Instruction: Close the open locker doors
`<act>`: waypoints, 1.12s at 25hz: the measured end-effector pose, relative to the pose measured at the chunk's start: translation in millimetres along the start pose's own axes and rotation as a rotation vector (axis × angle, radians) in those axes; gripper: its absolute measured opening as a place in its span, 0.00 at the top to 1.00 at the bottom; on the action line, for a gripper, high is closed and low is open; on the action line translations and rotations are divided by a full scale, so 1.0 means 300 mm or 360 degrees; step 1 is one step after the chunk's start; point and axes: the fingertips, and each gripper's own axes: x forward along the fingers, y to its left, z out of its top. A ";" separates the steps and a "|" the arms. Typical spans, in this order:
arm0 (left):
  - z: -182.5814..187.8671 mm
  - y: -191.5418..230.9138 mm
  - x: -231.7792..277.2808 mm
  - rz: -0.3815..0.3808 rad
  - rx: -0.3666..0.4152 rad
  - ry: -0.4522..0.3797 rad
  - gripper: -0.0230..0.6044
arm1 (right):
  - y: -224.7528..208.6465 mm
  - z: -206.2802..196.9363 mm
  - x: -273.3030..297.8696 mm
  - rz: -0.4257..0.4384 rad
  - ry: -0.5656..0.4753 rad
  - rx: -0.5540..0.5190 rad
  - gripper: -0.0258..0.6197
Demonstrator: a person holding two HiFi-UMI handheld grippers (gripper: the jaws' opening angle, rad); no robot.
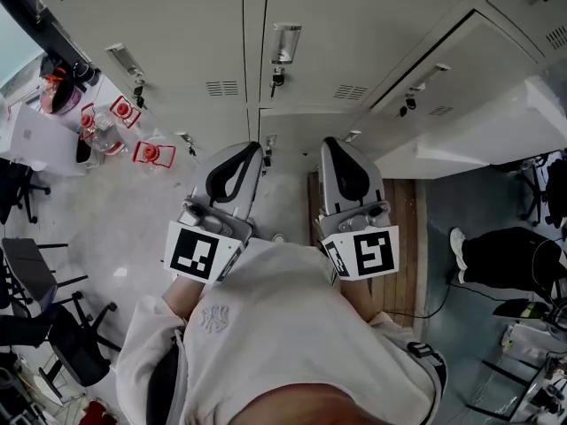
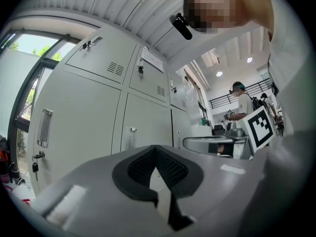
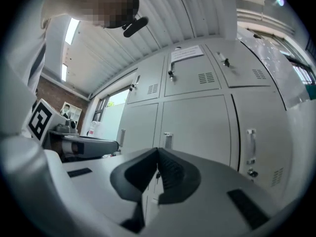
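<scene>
Pale speckled floor (image 1: 106,228) runs left to black office chairs (image 1: 71,343); a brown strip, perhaps wooden boarding (image 1: 403,246), lies at right. A tall window (image 2: 29,51) shows daylight and greenery. Ribbed white ceiling (image 2: 123,4), round lamps (image 2: 218,74), brick wall (image 3: 54,92).

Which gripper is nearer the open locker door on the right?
Right. The right gripper is just left of the open locker door; the left gripper is further left, on the right gripper's far side.
</scene>
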 end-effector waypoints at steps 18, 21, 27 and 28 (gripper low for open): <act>-0.019 -0.242 -0.056 0.0065 0.0013 -0.0017 0.97 | -0.014 -0.113 -0.271 0.0063 0.0065 0.0142 0.94; -0.024 -0.245 -0.056 0.0076 0.0011 -0.0007 0.97 | -0.018 -0.115 -0.274 0.0066 0.0060 0.0144 0.94; -0.024 -0.251 -0.051 0.0072 0.0004 0.0004 0.97 | -0.022 -0.112 -0.277 0.0048 0.0061 0.0118 0.94; -0.025 -0.251 -0.049 0.0070 0.0002 0.0006 0.97 | -0.023 -0.113 -0.277 0.0047 0.0062 0.0121 0.94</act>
